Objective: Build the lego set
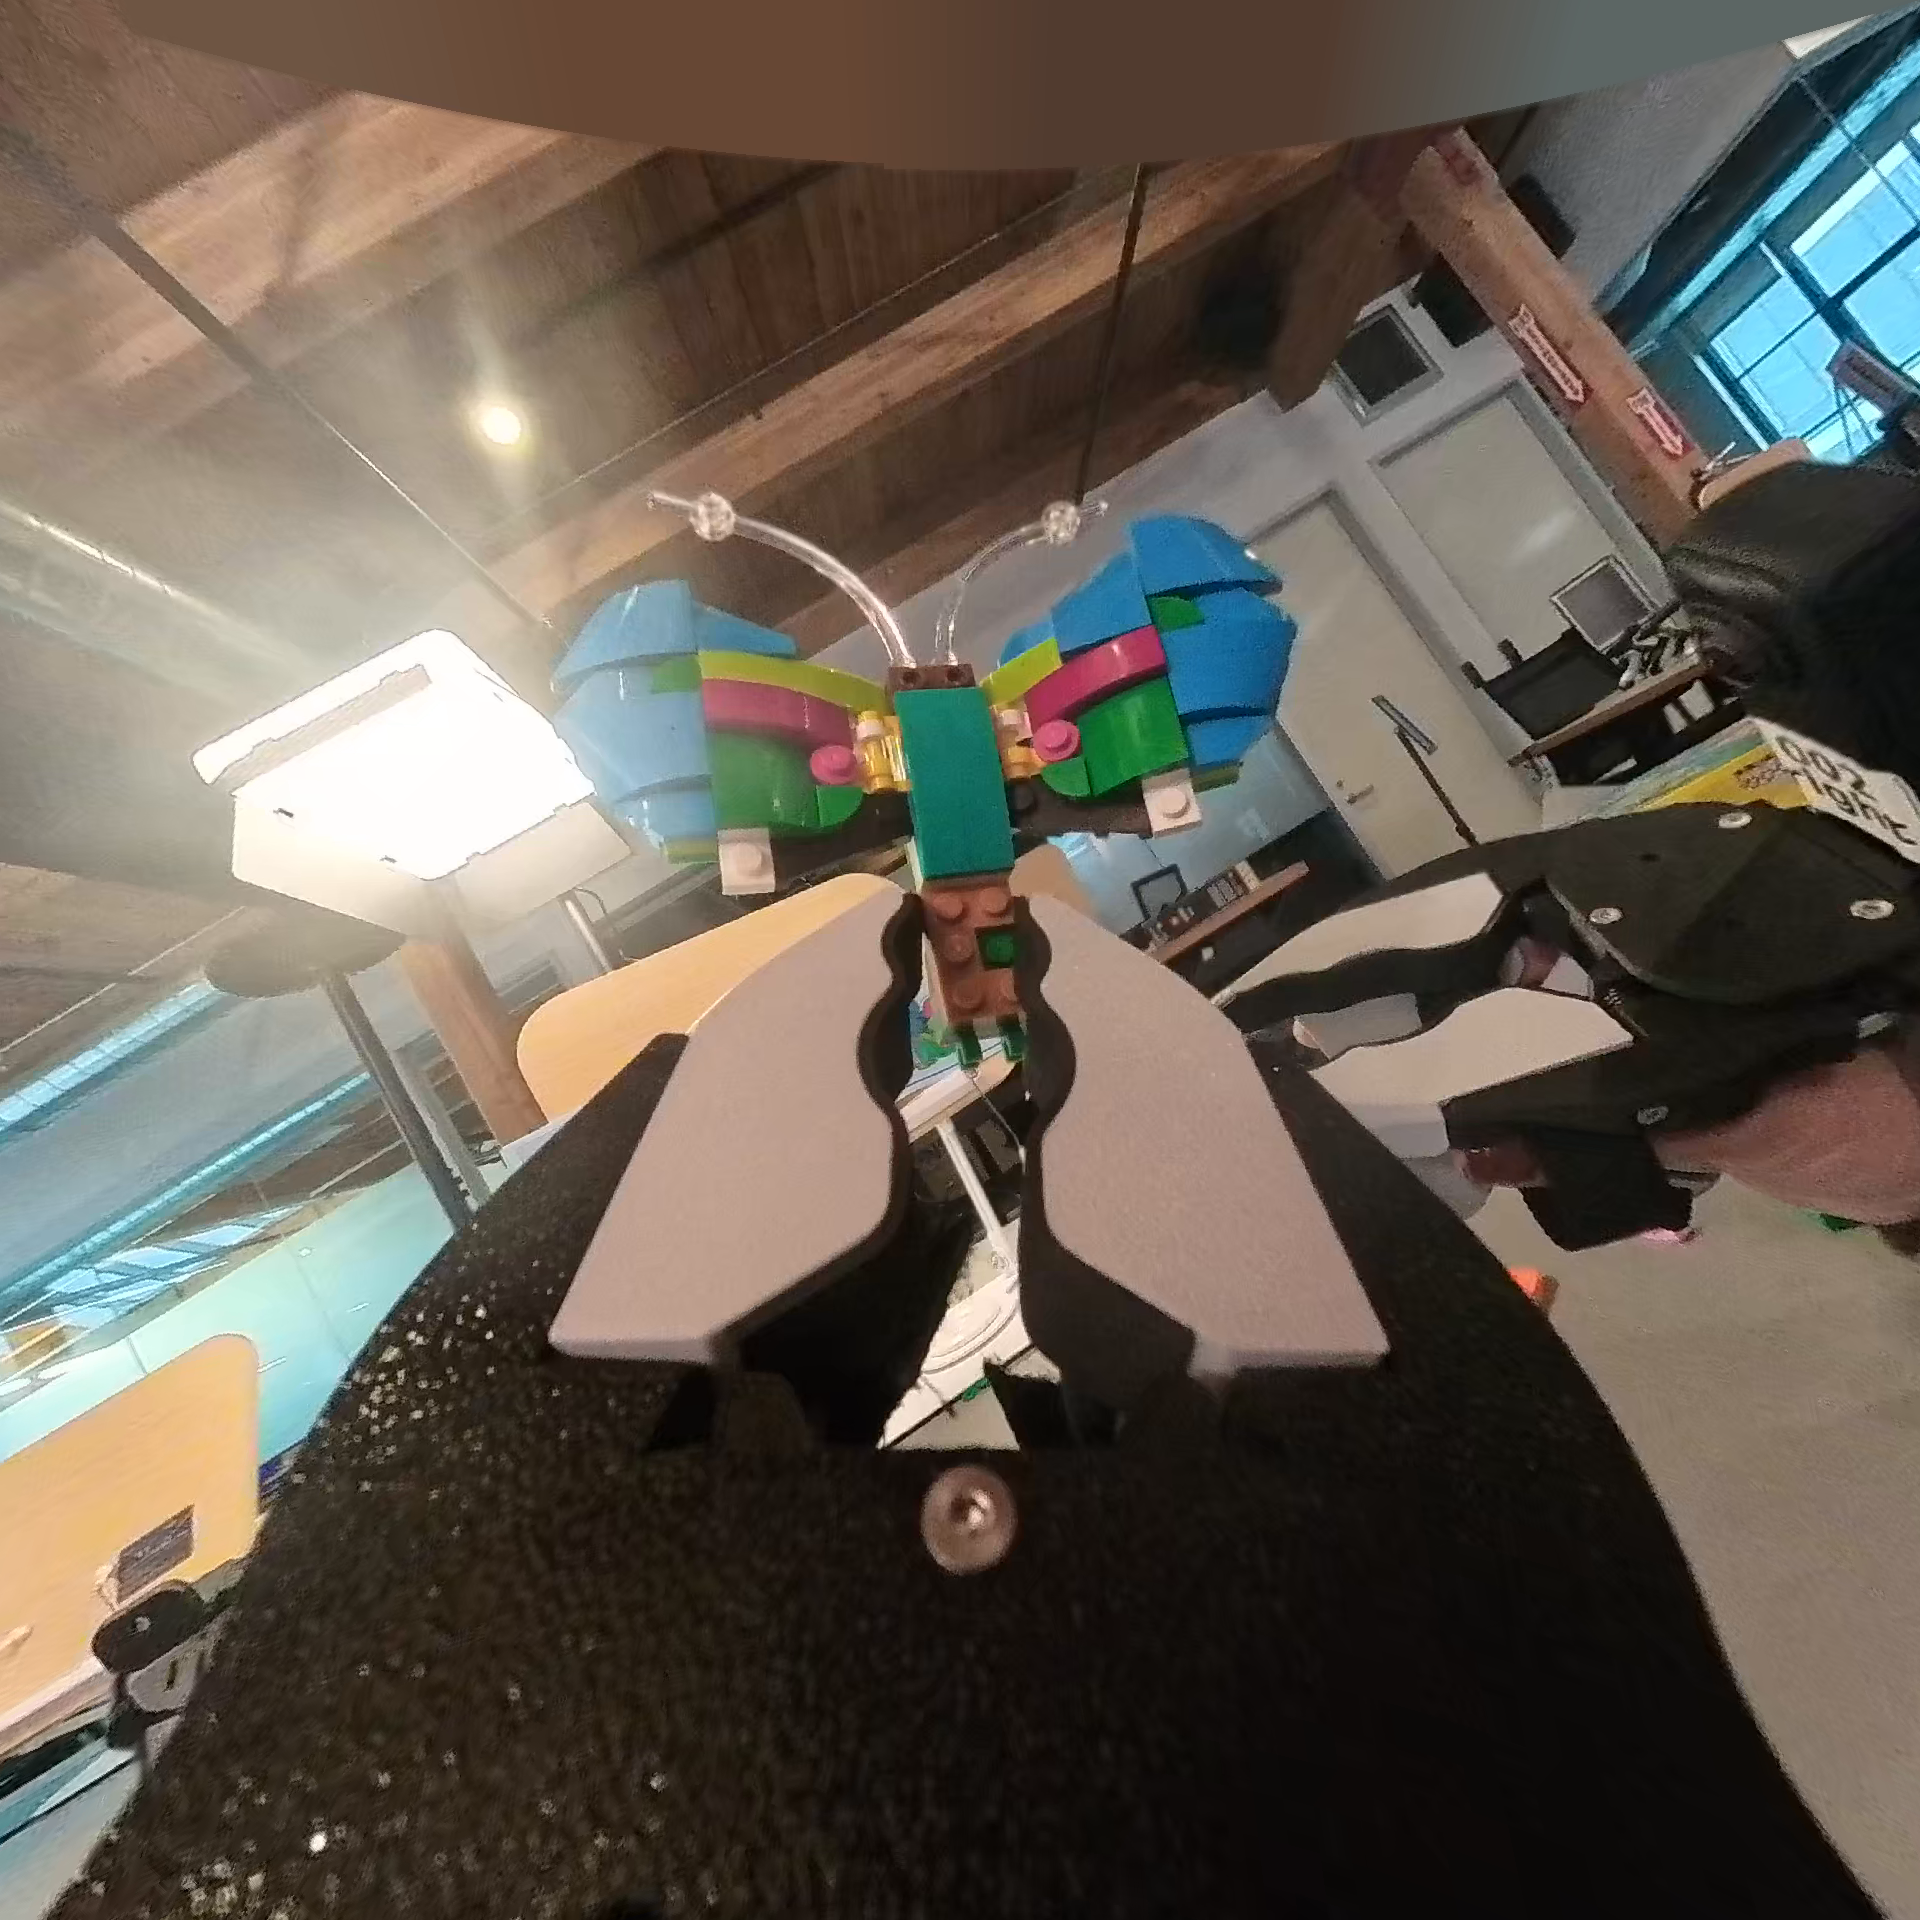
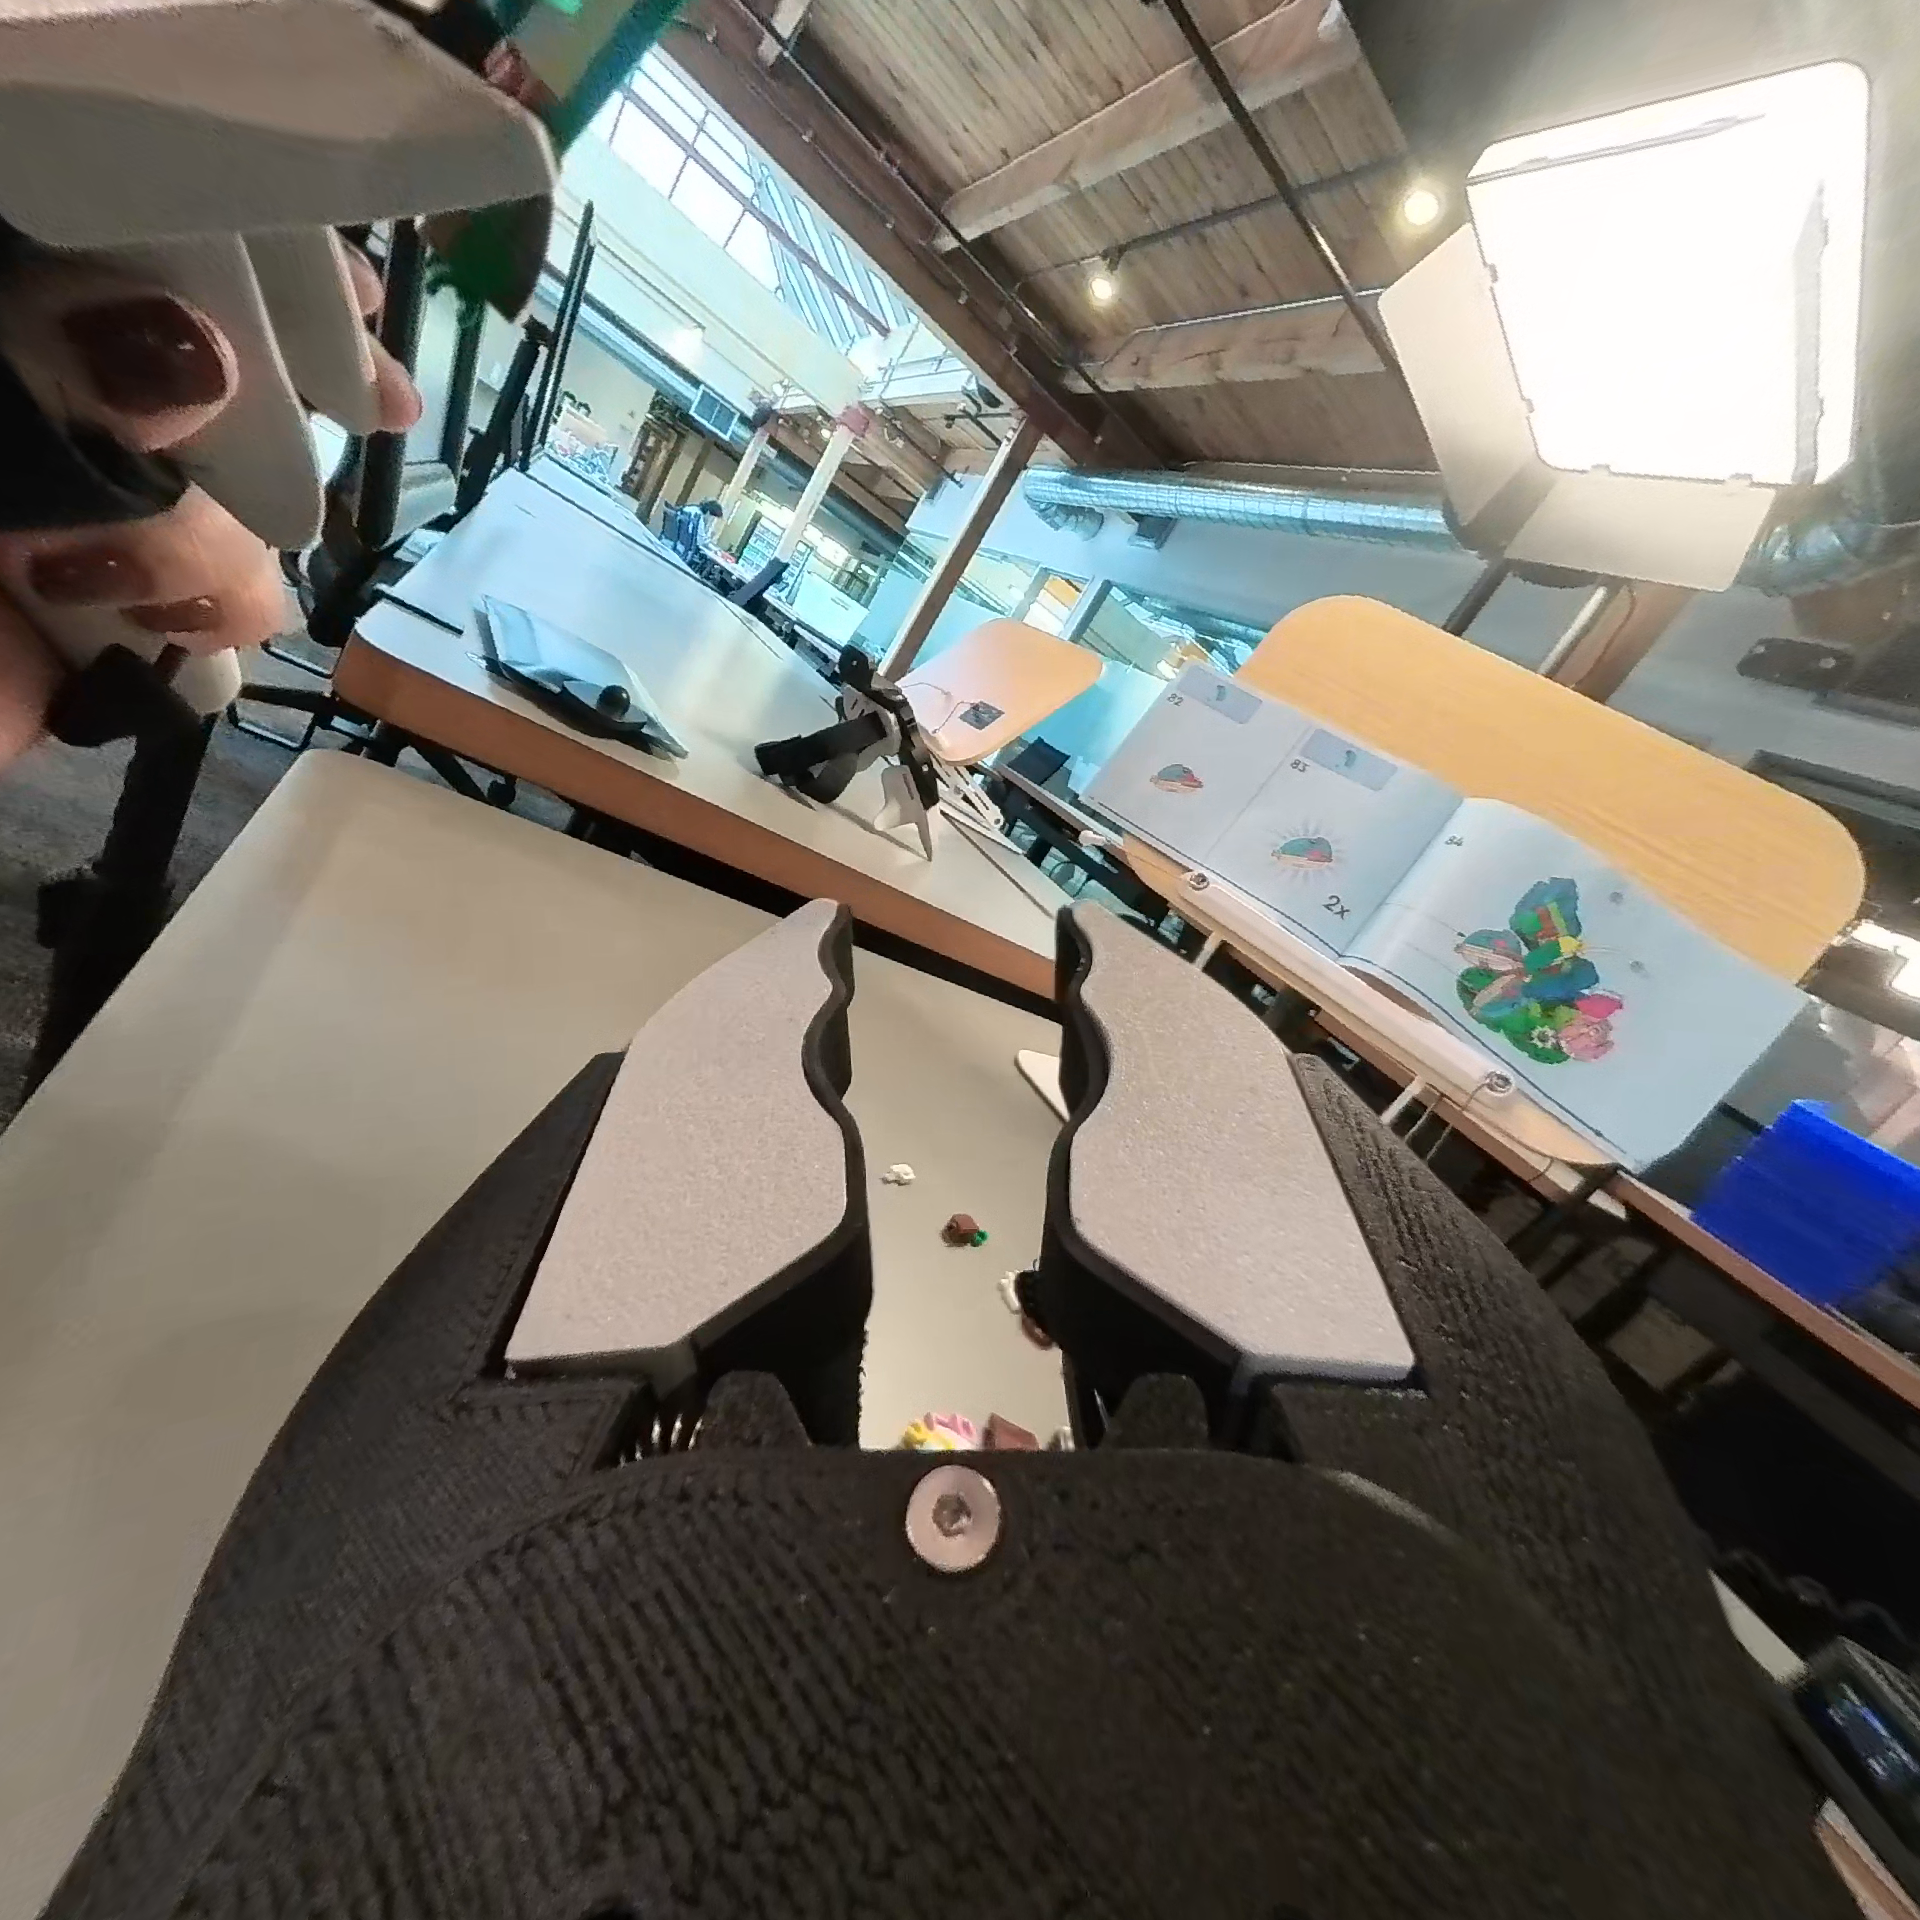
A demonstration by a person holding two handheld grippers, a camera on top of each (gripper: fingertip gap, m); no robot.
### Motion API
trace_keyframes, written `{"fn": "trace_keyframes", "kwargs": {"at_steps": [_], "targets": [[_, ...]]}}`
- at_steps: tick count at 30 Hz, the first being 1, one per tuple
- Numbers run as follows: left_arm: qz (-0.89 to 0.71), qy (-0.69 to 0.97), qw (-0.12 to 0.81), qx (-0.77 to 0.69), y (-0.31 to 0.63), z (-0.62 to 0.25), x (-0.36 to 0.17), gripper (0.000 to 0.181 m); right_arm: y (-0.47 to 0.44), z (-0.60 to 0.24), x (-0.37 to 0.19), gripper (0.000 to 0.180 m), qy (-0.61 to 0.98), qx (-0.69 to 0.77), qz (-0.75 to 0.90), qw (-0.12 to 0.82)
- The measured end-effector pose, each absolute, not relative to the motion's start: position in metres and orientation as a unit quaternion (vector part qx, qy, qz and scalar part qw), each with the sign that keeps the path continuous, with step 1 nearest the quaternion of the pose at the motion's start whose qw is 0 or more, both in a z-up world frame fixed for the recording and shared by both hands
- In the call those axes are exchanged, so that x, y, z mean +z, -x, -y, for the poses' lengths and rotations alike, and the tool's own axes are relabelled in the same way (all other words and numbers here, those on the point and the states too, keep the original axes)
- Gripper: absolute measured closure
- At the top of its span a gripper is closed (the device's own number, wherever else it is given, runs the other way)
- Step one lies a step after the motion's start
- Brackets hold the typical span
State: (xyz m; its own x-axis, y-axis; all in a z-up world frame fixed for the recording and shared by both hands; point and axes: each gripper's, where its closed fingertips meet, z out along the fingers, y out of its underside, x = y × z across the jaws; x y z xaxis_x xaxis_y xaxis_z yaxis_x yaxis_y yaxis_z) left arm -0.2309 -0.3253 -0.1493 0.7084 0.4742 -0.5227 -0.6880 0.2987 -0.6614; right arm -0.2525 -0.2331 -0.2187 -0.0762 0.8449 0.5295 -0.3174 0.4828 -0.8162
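Observation:
My left gripper (image 1: 971, 935) is shut on the brown tail of a lego butterfly (image 1: 956, 769) and holds it up in the air. The butterfly has a teal body, blue, green and pink wings and two clear antennae. My right gripper (image 2: 951, 925) is open and empty above the grey table (image 2: 312, 1039). It also shows at the right of the left wrist view (image 1: 1330, 1023), apart from the butterfly. Loose pieces lie on the table between my right fingers: a white one (image 2: 897, 1175), a brown and green one (image 2: 963, 1230), and pink and brown ones (image 2: 966, 1434) near the palm.
An open instruction booklet (image 2: 1455, 914) stands on a holder at the right. A bright light panel (image 2: 1652, 291) stands behind it. A second table (image 2: 644, 665) beyond holds a dark tablet and another gripper. A blue bin (image 2: 1808, 1195) sits at the right. There is about 12 cm between the tips of the two grippers.

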Motion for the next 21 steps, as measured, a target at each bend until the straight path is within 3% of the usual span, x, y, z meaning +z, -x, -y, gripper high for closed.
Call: {"fn": "trace_keyframes", "kwargs": {"at_steps": [21], "targets": [[-0.111, 0.485, 0.782, 0.375, 0.2356, 0.3211, -0.1538, 0.165, 0.2526, 0.2342, -0.2151, 0.149, 0.237, 0.474, 0.579, 0.620]]}}
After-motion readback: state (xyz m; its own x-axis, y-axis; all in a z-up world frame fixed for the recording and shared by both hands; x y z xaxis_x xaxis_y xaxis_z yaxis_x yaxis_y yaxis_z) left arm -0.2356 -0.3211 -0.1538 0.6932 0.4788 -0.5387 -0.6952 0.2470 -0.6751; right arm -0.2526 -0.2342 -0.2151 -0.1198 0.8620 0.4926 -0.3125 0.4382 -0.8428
